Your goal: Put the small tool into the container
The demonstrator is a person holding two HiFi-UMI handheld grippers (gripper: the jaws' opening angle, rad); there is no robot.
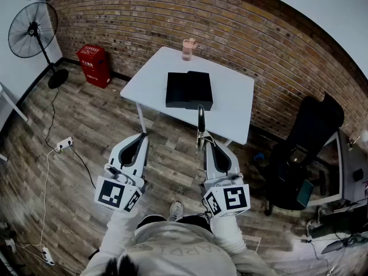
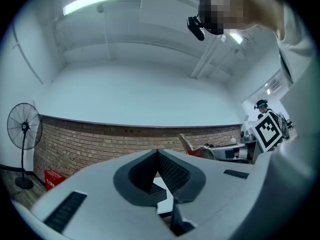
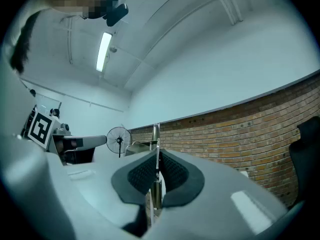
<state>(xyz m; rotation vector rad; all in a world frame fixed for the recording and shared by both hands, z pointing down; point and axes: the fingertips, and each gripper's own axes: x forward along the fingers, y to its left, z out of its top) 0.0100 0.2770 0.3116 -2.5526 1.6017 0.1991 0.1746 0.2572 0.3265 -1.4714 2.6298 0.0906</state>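
I am at the carry step: my right gripper (image 1: 204,145) is clamped on the small tool (image 1: 200,122), which juts out ahead of its jaws, well short of the bench (image 1: 233,105). My left gripper (image 1: 140,140) is closed on nothing. Next I must bring the tool over the black container (image 1: 189,89) and release it.

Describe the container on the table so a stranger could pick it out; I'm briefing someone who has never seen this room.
Find the white rectangular table standing by the red brick wall. Near its middle lies the flat black box-shaped container. Its only neighbour on the tabletop is a small pink cup at the far edge; the container is much larger, low, dark and square-cornered.
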